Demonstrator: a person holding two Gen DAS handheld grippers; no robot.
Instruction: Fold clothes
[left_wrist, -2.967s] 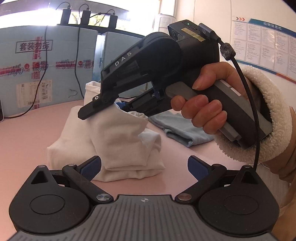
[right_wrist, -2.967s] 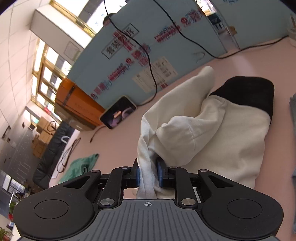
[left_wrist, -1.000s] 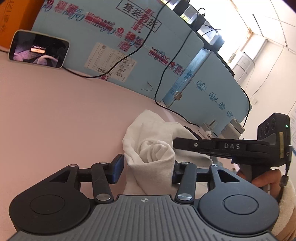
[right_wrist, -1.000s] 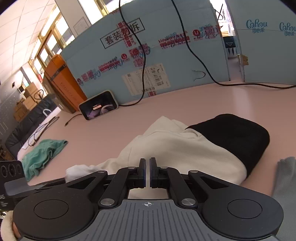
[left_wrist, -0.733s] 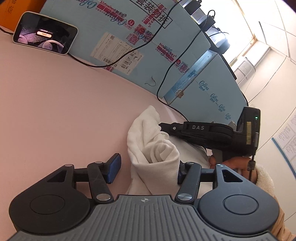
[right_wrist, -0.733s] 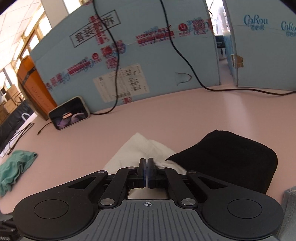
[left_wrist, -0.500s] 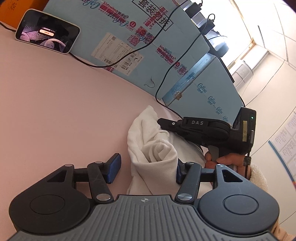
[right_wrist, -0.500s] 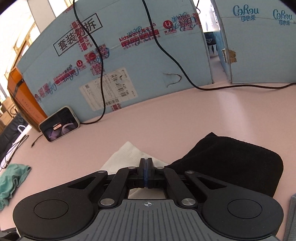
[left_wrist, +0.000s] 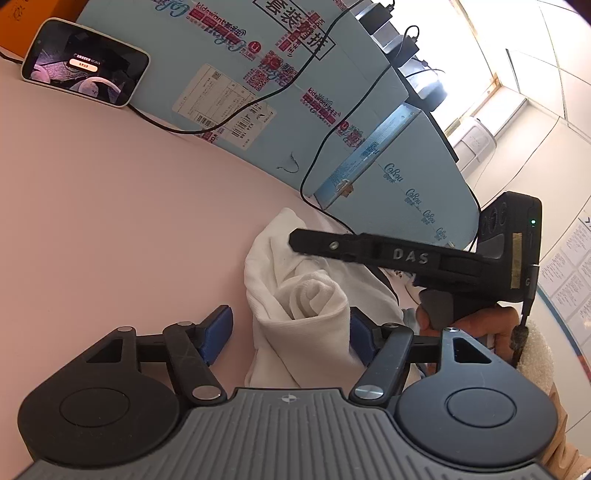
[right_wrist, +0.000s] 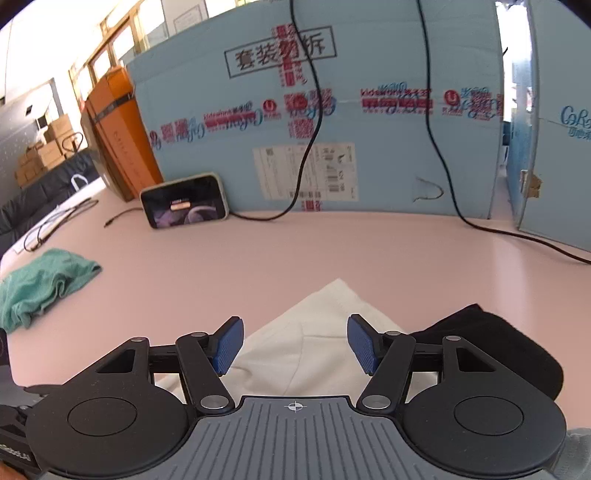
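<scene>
Your left gripper (left_wrist: 290, 334) is opening its jaws around the bunched white garment (left_wrist: 306, 306) at six o'clock on the pink table (left_wrist: 110, 221); the right pad looks to touch cloth, the left stands clear. Your right gripper (right_wrist: 295, 345) is opening too, nothing clamped, the garment lying beneath. A black garment (right_wrist: 491, 339) sits at four o'clock.

The table (right_wrist: 332, 251) is pale pink. On it lie a cream-white garment (right_wrist: 314, 343) with a black part (right_wrist: 498, 354) and a teal-green cloth (right_wrist: 40, 280). Light blue boxes (right_wrist: 369, 110) carry red and pink print; an orange box (right_wrist: 118, 136) stands beside them
</scene>
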